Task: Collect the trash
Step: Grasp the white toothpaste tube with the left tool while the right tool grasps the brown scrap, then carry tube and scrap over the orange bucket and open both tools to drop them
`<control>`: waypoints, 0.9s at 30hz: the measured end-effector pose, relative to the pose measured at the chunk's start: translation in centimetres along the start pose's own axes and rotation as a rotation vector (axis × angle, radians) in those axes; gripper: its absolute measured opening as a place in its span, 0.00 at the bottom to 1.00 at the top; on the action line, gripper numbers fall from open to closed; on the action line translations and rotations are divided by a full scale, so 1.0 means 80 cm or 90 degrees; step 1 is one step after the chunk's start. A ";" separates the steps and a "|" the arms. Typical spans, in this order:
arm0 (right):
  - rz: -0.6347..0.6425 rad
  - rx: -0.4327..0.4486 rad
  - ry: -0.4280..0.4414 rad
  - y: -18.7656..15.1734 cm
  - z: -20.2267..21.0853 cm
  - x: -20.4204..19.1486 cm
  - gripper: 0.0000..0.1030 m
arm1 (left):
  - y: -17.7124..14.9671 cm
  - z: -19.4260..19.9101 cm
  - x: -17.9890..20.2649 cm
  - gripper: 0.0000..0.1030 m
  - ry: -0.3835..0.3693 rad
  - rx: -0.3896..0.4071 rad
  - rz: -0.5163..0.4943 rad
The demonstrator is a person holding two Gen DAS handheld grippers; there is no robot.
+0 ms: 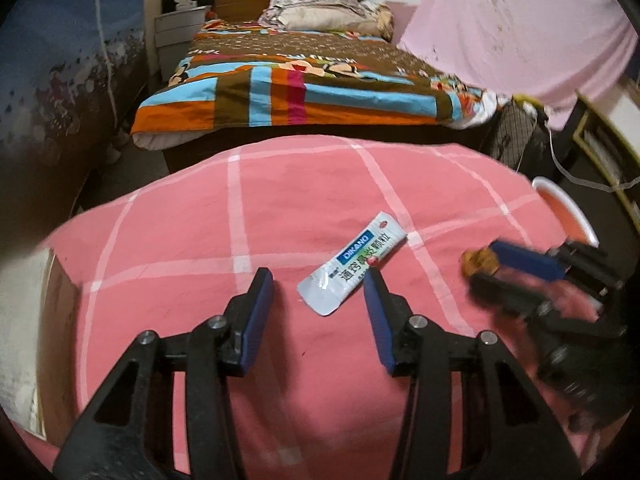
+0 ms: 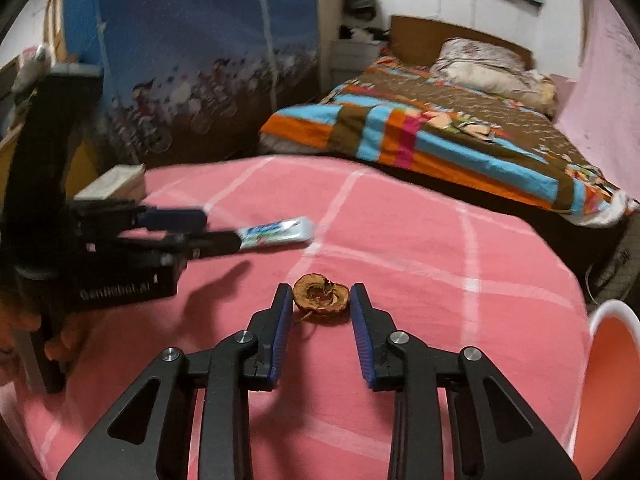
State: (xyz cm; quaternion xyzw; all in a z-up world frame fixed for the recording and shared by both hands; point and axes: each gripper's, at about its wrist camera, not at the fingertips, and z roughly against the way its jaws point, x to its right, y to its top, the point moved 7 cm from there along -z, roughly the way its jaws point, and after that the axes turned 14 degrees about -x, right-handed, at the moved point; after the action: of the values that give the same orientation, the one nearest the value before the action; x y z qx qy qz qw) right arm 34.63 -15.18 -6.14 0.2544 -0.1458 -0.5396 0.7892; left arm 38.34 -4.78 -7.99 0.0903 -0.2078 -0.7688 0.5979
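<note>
A white and blue medicine sachet [image 1: 352, 264] lies flat on the pink checked cloth [image 1: 200, 220]. My left gripper [image 1: 316, 280] is open low over it; its right fingertip touches the sachet's edge and the left one stands well clear. In the right wrist view the sachet [image 2: 276, 232] lies just past the left gripper [image 2: 216, 232]. A brown, dried fruit piece [image 2: 322, 298] rests on the cloth with my right gripper [image 2: 321, 296] shut on it, a pad against each side. The left wrist view shows the same grip, blurred, around the fruit piece [image 1: 480, 266].
A bin with a white rim and pink inside [image 2: 600, 312] stands at the table's right edge, also in the left wrist view as the bin [image 1: 548, 184]. A bed with a striped quilt [image 1: 320, 92] lies beyond the table. A cardboard box [image 2: 116, 184] sits at the far left corner.
</note>
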 end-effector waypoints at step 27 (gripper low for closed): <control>-0.114 0.071 0.035 -0.008 0.030 0.047 0.27 | 0.006 0.002 0.042 0.00 0.040 0.015 -0.057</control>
State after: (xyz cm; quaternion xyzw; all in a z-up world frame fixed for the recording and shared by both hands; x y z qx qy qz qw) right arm 34.34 -19.44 -4.63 0.3246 -0.1311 -0.5916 0.7262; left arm 37.77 -8.06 -7.28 0.1308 -0.1936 -0.7890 0.5682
